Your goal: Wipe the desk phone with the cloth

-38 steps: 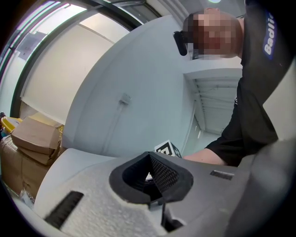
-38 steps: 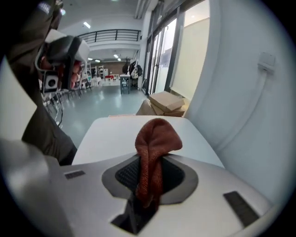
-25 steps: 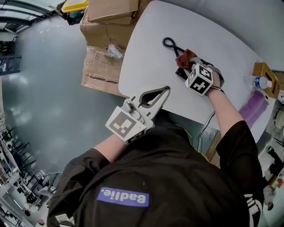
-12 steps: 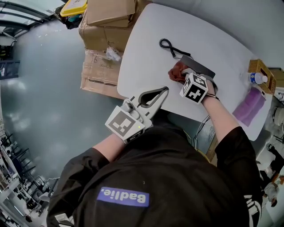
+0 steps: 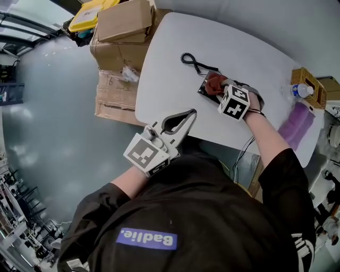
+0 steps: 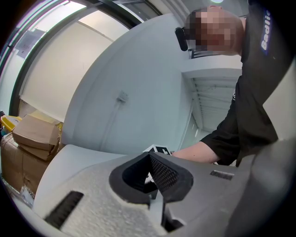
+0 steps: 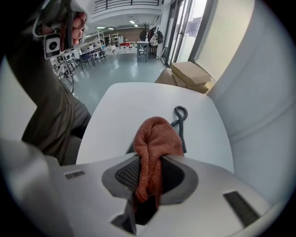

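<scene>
A dark desk phone (image 5: 206,85) lies on the white round table (image 5: 170,58), its coiled black cord (image 5: 189,59) trailing to the far left. My right gripper (image 5: 219,86) is shut on a rust-red cloth (image 5: 214,83), which rests on the phone's top. In the right gripper view the cloth (image 7: 155,139) bulges out between the jaws and hides most of the phone; the cord (image 7: 181,115) shows beyond it. My left gripper (image 5: 186,115) hovers at the table's near edge, shut and holding nothing. The left gripper (image 6: 152,178) points away from the phone.
Cardboard boxes (image 5: 122,32) are stacked on the floor left of the table, a yellow object (image 5: 93,8) behind them. A wicker basket (image 5: 308,85) with a bottle (image 5: 298,91) and a purple cloth (image 5: 297,127) sit at the table's right side.
My right gripper has shifted with the cloth across the phone, from its near side toward its far left part. The left gripper has stayed in place at the table edge.
</scene>
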{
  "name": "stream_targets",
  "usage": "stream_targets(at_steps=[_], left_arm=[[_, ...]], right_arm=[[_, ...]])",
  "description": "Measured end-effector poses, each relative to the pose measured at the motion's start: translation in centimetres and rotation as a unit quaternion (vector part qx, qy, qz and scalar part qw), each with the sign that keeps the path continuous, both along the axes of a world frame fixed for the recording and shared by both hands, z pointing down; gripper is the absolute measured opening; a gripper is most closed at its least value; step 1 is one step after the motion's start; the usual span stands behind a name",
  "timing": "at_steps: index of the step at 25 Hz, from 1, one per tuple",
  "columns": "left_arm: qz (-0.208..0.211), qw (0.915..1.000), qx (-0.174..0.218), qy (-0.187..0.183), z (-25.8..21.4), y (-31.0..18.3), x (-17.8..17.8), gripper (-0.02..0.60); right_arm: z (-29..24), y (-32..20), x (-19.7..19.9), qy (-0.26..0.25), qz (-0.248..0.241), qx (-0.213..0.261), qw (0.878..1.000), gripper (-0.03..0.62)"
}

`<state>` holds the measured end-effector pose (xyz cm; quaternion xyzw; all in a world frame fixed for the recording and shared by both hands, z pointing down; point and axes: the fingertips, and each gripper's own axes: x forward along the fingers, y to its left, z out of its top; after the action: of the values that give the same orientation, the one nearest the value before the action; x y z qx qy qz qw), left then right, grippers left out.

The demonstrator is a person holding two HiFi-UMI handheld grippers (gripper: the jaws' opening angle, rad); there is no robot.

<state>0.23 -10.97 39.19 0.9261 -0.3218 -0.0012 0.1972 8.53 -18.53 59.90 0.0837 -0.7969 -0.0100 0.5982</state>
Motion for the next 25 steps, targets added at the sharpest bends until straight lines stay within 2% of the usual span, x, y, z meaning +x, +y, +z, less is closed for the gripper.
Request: stream_targets(at_steps=[4, 10, 14, 21, 25], left_arm=[[-0.007, 0.9998, -0.005, -0.018, 0.7, -0.1, 0.7, 0.009], [0.002, 1.0000, -0.004, 0.002, -0.2, 0.1, 2.6, 0.009], [0.009, 1.0000, -0.003, 0.001, -0.1, 0.1, 3.2, 0.009], [0.033, 0.9993, 0.014, -0.006, 0.5, 0.5, 3.8, 0.009], [0.046, 0.9988, 0.016, -0.006, 0.1, 0.7, 4.2, 0.009]], right_arm=[[-0.7, -2.4, 1.9, -0.002, 0.017, 0.018, 1.000, 0.080], [-1.4, -3.4, 3.6, -0.004, 0.032, 0.029, 0.999, 0.080], [-1.5, -1.3, 2.9, -0.014, 0.025, 0.017, 0.999, 0.080], [-1.6, 3.3, 2.4, -0.041, 0.047, -0.033, 0.998, 0.080], [-2.1, 5.2, 2.6, -0.047, 0.048, -0.046, 0.997, 0.080]])
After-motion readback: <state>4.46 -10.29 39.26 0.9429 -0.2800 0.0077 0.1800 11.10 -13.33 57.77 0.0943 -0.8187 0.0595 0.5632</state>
